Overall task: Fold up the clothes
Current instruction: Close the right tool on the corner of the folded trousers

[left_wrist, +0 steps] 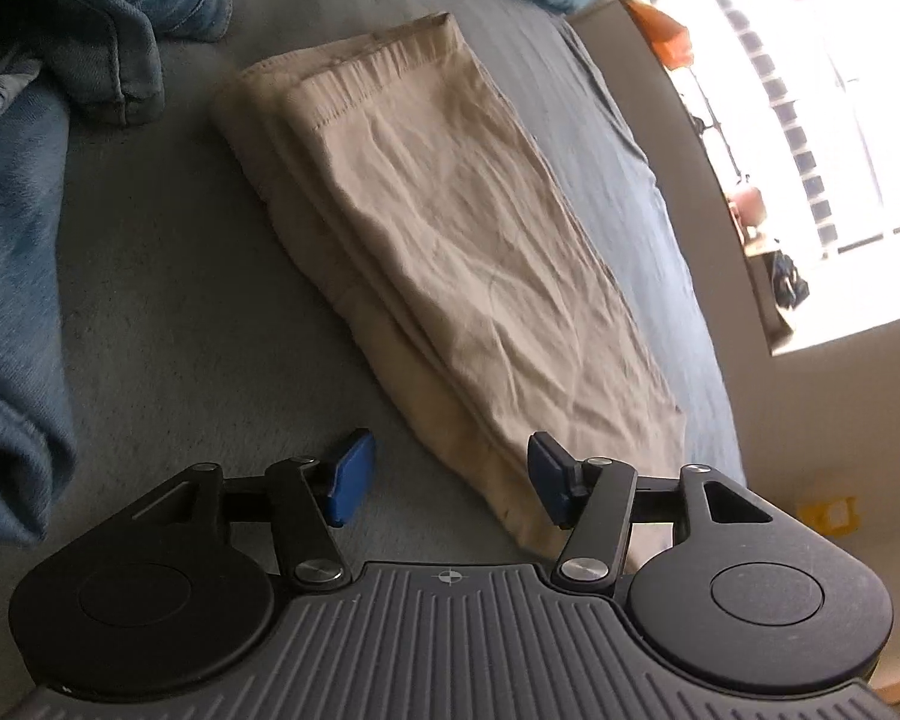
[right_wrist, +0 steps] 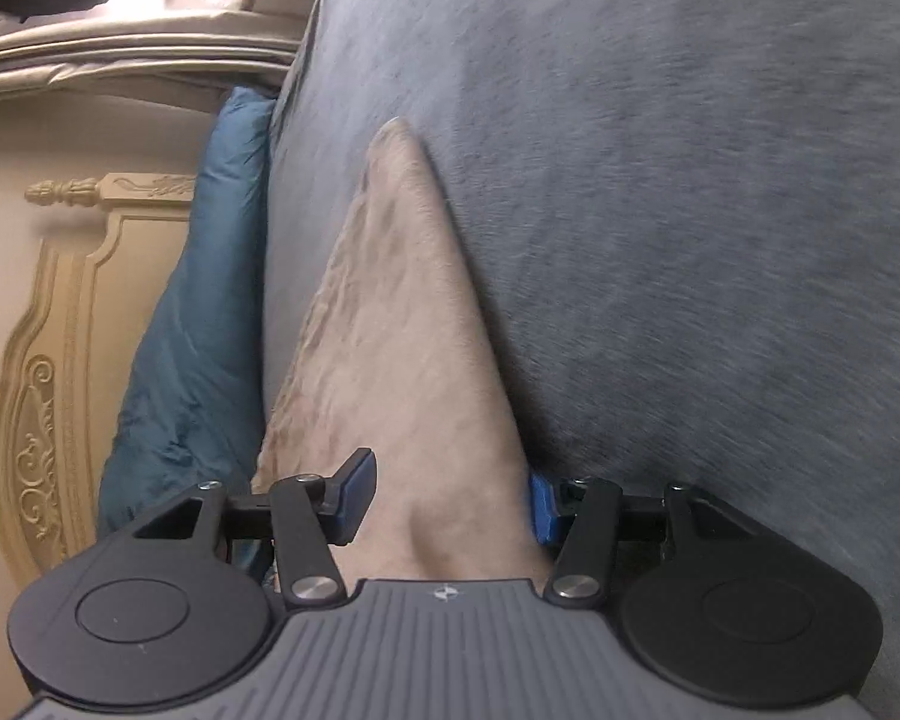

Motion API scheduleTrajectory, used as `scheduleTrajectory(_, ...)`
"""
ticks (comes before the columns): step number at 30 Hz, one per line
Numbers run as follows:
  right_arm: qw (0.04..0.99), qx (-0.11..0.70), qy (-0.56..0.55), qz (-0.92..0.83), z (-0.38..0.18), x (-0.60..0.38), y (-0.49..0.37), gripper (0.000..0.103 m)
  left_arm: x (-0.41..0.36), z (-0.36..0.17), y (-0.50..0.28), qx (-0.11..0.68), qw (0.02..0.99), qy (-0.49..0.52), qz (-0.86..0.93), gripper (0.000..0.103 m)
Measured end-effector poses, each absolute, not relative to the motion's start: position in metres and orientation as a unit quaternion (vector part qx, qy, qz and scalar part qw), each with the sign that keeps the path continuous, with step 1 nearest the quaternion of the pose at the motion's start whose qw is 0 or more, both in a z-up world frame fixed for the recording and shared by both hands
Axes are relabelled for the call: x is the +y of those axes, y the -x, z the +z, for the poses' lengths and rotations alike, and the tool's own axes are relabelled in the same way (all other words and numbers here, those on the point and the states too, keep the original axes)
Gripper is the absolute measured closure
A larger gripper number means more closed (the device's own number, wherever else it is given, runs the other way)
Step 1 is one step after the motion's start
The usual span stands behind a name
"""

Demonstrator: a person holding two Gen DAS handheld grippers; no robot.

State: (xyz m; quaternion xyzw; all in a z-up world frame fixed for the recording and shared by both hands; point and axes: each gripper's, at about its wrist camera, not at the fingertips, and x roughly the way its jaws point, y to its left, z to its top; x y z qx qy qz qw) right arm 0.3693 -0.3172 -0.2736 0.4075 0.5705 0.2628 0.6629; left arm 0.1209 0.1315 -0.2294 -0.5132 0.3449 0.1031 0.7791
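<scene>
Both wrist cams low over bed (left_wrist: 180,300), sharing beige cloth (left_wrist: 450,228), prob.

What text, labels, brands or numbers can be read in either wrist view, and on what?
None can be read in either view.
The left gripper and right gripper bodies carry only a small crosshair mark, not text.
The folded beige garment shows no visible label or print.
</scene>
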Motion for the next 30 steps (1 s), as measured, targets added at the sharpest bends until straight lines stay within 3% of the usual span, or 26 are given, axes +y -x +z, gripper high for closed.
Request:
scheduleTrajectory(1, 0.659, 0.572, -0.409, 0.267, -0.275, -0.315, -0.373, 0.063, 0.131, -0.230, -0.123, 0.344, 0.777, 0.517, 0.103, 0.047)
scheduleTrajectory(2, 0.654, 0.573, -0.411, 0.271, -0.277, -0.312, -0.376, 0.078, 0.131, -0.230, -0.125, 0.344, 0.776, 0.520, 0.103, 0.047)
scheduleTrajectory(3, 0.654, 0.572, -0.412, 0.274, -0.277, -0.310, -0.377, 0.086, 0.130, -0.230, -0.127, 0.346, 0.774, 0.521, 0.103, 0.047)
scheduleTrajectory(6, 0.675, 0.550, -0.410, 0.272, -0.264, -0.312, -0.370, 0.094, 0.127, -0.227, -0.136, 0.352, 0.774, 0.516, 0.101, 0.047)
scheduleTrajectory(21, 0.720, 0.478, -0.440, 0.243, -0.236, -0.385, -0.346, 0.103, 0.090, -0.223, -0.171, 0.395, 0.787, 0.471, 0.043, 0.047)
scheduleTrajectory(30, 0.720, 0.480, -0.462, 0.197, -0.237, -0.452, -0.320, 0.098, 0.081, -0.226, -0.179, 0.408, 0.790, 0.456, 0.029, 0.047)
